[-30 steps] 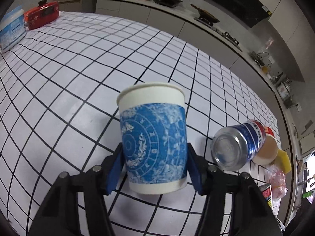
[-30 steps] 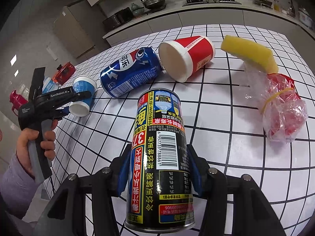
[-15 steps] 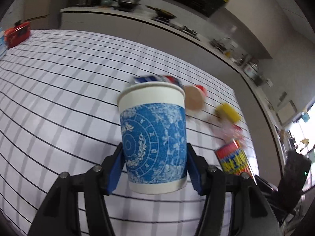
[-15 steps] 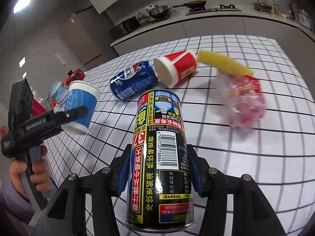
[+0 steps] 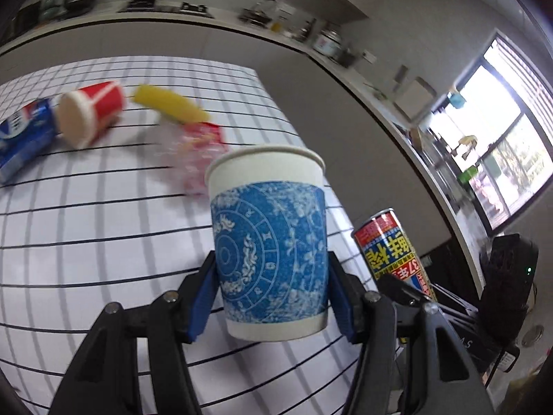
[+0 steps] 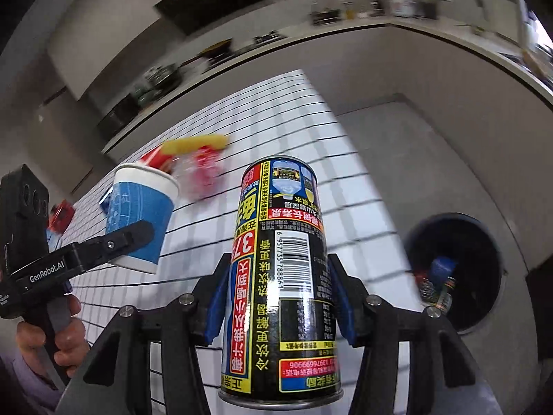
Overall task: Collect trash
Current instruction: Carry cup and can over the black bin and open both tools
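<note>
My left gripper (image 5: pixel 271 292) is shut on a blue and white paper cup (image 5: pixel 269 238), held upright in the air over the table's right part; the cup also shows in the right wrist view (image 6: pixel 140 216). My right gripper (image 6: pixel 276 294) is shut on a black, yellow and red drink can (image 6: pixel 280 287), held upright past the table's edge; the can also shows in the left wrist view (image 5: pixel 392 247). A round bin (image 6: pixel 456 269) with some trash inside stands on the floor at the right.
On the white gridded table (image 5: pixel 103 207) lie a red paper cup (image 5: pixel 90 117), a blue soda can (image 5: pixel 24 138), a yellow sponge (image 5: pixel 169 107) and a clear bag with red contents (image 5: pixel 197 148). A kitchen counter runs behind.
Both grippers have swung to the right with their loads, away from the trash on the table. The floor bin has come into the right wrist view.
</note>
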Available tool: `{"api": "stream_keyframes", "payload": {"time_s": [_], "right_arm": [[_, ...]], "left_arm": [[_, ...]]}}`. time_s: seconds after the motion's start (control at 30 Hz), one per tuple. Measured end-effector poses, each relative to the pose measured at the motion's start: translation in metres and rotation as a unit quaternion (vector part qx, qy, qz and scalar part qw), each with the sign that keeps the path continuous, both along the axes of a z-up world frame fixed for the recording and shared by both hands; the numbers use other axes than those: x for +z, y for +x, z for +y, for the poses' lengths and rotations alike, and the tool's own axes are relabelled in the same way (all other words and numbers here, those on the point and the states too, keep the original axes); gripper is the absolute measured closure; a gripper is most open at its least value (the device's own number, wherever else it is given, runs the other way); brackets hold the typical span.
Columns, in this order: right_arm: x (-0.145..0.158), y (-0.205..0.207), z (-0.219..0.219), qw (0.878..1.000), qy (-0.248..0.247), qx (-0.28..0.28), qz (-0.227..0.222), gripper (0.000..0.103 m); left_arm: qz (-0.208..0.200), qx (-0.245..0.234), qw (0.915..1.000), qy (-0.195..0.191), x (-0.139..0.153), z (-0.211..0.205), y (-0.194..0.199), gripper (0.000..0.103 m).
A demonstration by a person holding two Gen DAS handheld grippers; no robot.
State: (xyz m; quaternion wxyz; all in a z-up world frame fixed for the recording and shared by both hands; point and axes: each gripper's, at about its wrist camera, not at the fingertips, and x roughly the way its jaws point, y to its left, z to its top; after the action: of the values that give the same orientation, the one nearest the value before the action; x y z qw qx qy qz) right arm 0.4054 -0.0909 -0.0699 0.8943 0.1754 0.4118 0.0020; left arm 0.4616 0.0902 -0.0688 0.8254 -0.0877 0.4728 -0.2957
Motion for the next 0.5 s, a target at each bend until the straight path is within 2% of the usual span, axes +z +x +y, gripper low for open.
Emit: {"api": "stream_keyframes", "payload": {"time_s": [0.2, 0.33, 0.5], "right_arm": [[-0.007, -0.027, -0.087, 0.999, -0.006, -0.052, -0.002, 0.048], [-0.022, -0.027, -0.144, 0.999, -0.007, -0.043, 0.013, 0.048], [-0.055, -0.022, -0.211, 0.999, 0.007, -0.023, 0.047, 0.048]], "left_arm": [[-0.003, -0.042, 0.9991, 0.007, -0.002, -0.09, -0.014, 0.043], [0.017, -0.046, 0.9988, 0.008, -0.013, -0.148, -0.023, 0.043], [0.052, -0.045, 0.9972, 0.029, -0.036, -0.212, -0.027, 0.043]]}}
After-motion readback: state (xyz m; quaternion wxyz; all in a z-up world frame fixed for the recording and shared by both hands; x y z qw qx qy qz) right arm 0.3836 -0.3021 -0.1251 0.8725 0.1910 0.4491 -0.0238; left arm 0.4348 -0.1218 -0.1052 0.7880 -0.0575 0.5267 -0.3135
